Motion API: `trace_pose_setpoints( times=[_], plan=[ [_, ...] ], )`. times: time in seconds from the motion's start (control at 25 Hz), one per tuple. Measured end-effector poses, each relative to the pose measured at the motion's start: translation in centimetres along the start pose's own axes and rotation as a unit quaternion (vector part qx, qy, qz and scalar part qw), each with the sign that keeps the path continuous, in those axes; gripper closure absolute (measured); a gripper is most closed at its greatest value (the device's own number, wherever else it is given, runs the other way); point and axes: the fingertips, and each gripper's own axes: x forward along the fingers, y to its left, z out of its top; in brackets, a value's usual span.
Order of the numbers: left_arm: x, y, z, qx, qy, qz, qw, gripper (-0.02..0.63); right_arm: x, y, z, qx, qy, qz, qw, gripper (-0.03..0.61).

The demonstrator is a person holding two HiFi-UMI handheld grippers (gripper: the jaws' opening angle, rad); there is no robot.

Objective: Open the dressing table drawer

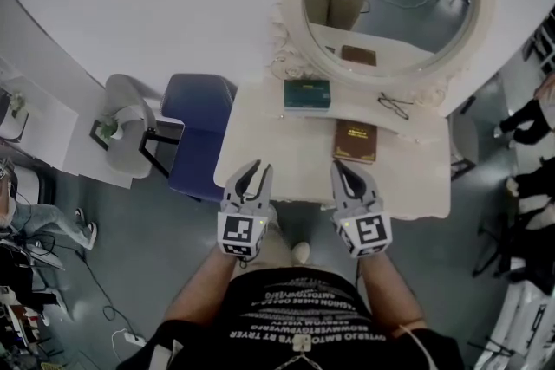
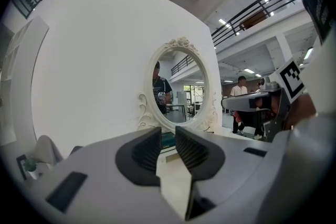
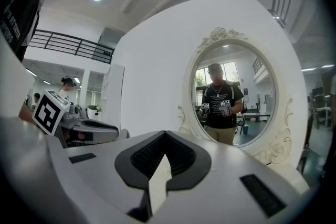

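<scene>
Left hand-held gripper (image 1: pixel 251 173) hovering at worktop (image 1: pixel 260 134) near edge, jaws standing apart, nothing between. Right hand-held gripper (image 1: pixel 343 171) hovering alongside, jaws meeting at tips, empty. Drawer front hiding beneath that edge, unseen. Risk: both aiming above worktop, missing handle, nudging brown book (image 1: pixel 355 140).

no view shows the drawer front: head view gets only the top of the bench (image 1: pixel 286 156), near edge partly behind left gripper (image 1: pixel 257 171) and right gripper (image 1: pixel 342 167). mirror (image 1: pixel 390 0) top cut by frame edge. print on green book (image 1: pixel 307 93) and brown book (image 1: pixel 355 140) too small to read. glasses (image 1: pixel 394 106) tiny, no detail. left gripper view: own body hides most of bench, green book just a sliver between fingers (image 2: pixel 144 152). right gripper view: bench mostly hidden too. person (image 1: pixel 531 119) at head view's right edge cut off.
</scene>
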Motion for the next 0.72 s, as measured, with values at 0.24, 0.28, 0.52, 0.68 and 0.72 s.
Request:
trace_pose_setpoints(
  times=[0.24, 0.28, 0.52, 0.68, 0.72],
  plan=[
    [2.7, 0.8, -1.1, -0.005, 0.009, -0.012, 0.9999, 0.545, 1.6, -1.3, -0.1, -0.001, 0.002, -0.013, 1.000, 0.589],
    [3.4, 0.9, -1.3, -0.006, 0.011, -0.014, 0.9998, 0.545, 1.9, -1.6, -0.2, -0.002, 0.002, -0.015, 1.000, 0.589],
    [7.1, 1.7, -2.6, -0.010, 0.027, -0.030, 0.9992, 0.545, 3.8, -3.4, -0.1, 0.006, 0.007, -0.032, 0.999, 0.589],
    [9.2, 2.4, -4.4, -0.010, 0.046, -0.035, 0.9983, 0.545, 5.4, -4.5, -0.5, 0.008, 0.010, -0.039, 0.999, 0.589],
    [9.6, 2.5, -4.8, -0.010, 0.050, -0.036, 0.9980, 0.545, 5.7, -4.7, -0.6, 0.007, 0.014, -0.039, 0.999, 0.589]
  ],
)
